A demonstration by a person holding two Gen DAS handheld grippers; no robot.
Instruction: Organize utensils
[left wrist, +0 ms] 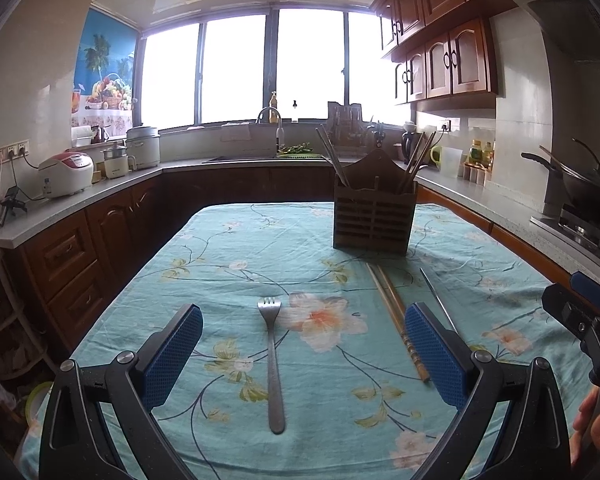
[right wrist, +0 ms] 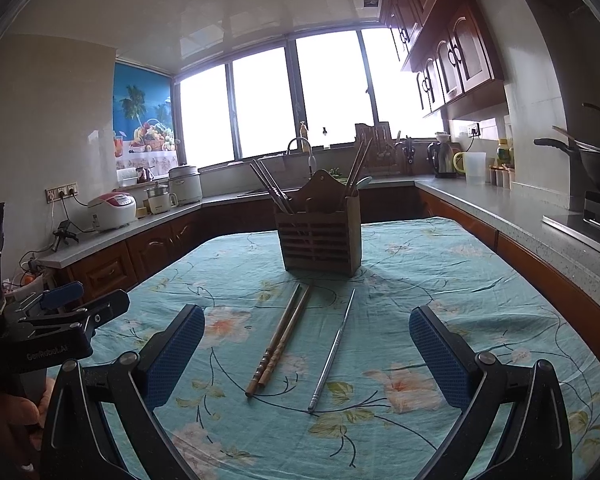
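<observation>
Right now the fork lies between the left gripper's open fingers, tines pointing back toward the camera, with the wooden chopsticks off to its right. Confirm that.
One detail is wrong. The fork does lie between the open fingers of the left gripper, with the wooden chopsticks to its right, but its tines point away from the camera, toward the utensil holder. The left wrist view shows this.

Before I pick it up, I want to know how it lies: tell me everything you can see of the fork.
The fork is plain grey metal, one piece, four short tines and a slim handle widening to a rounded end. It lies flat on the floral teal tablecloth, tines pointing away toward the wooden utensil holder, handle toward the camera. It sits between the open left tool's fingers, untouched, apart from the wooden chopsticks to its right.
</observation>
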